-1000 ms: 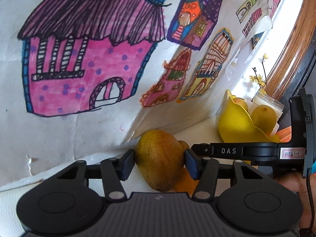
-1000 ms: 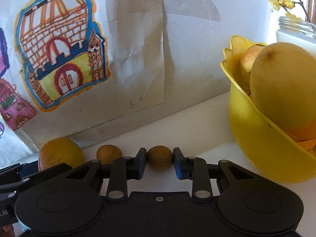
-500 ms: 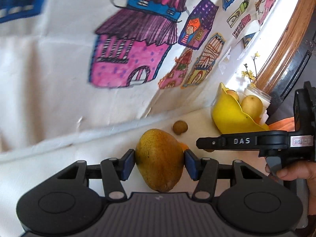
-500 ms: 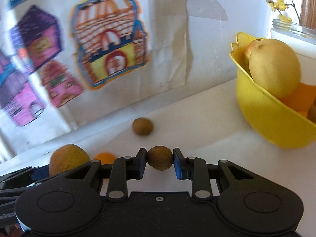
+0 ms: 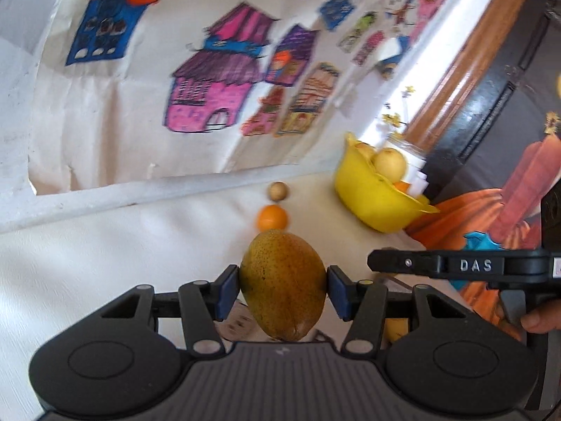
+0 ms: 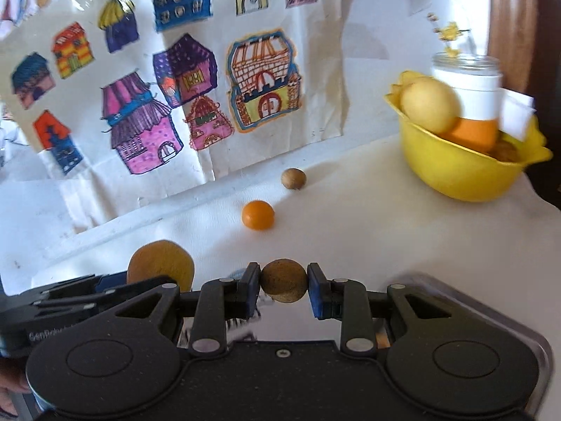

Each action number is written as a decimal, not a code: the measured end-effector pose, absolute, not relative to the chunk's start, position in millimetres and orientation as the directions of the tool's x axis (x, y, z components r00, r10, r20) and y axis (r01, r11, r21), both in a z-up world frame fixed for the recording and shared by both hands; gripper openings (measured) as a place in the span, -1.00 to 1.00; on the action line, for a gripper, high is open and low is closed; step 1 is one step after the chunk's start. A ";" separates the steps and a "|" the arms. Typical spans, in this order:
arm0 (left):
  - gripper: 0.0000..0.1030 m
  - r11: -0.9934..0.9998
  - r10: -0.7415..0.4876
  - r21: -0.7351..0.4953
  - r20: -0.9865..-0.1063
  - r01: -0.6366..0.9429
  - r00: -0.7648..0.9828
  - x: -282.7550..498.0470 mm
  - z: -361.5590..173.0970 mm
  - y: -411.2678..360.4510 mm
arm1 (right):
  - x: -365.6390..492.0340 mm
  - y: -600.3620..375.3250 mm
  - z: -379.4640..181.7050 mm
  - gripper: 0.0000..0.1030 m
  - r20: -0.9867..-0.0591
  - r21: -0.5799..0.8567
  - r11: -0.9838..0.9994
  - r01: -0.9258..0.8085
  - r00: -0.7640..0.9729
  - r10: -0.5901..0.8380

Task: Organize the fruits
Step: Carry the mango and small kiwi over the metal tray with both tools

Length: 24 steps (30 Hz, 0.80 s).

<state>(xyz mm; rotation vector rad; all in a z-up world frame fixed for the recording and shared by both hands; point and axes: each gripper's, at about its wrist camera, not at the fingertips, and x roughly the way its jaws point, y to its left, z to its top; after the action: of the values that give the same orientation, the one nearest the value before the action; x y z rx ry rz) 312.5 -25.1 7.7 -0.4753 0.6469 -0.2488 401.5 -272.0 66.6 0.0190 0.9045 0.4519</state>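
My left gripper (image 5: 283, 287) is shut on a yellow-brown mango (image 5: 282, 284) and holds it above the white table. My right gripper (image 6: 284, 286) is shut on a small round brown fruit (image 6: 284, 285); the mango also shows at its left (image 6: 159, 265). A small orange fruit (image 6: 258, 214) and another small brown fruit (image 6: 293, 178) lie on the table farther back, also seen in the left wrist view as the orange fruit (image 5: 272, 218) and the brown fruit (image 5: 278, 191). A yellow bowl (image 6: 455, 172) with a pale yellow fruit (image 6: 429, 103) stands at the right.
A wall with paper drawings of houses (image 6: 168, 80) rises behind the table. A white jar with yellow flowers (image 6: 466, 80) stands behind the bowl. A clear tray edge (image 6: 519, 319) lies under my right gripper. Orange patterned cloth (image 5: 491, 210) is at the right.
Both grippers have pulled back and up from the wall with their fruits held. The orange fruit, the loose brown fruit and the bowl now look farther away.
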 end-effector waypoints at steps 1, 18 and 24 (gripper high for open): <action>0.12 0.863 -0.373 -0.498 -0.513 0.086 0.773 309.4 10.7 -29.3 | 395.8 -275.5 69.1 -0.40 -0.751 0.202 0.908 -0.366 0.537 0.384; 0.12 0.822 -0.509 -0.518 -0.478 0.238 0.716 269.9 39.2 -131.3 | 274.5 -387.7 71.0 -0.40 -0.717 0.156 0.958 -0.242 0.639 0.278; 0.12 0.814 -0.547 -0.498 -0.485 0.299 0.682 258.9 39.2 -161.7 | 245.5 -415.7 53.0 -0.40 -0.709 0.105 0.969 -0.222 0.667 0.230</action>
<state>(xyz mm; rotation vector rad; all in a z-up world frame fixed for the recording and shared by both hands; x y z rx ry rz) 258.9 -161.7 39.2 -0.4006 0.6661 -0.4890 245.5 -415.7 53.0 0.0104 0.8012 0.2546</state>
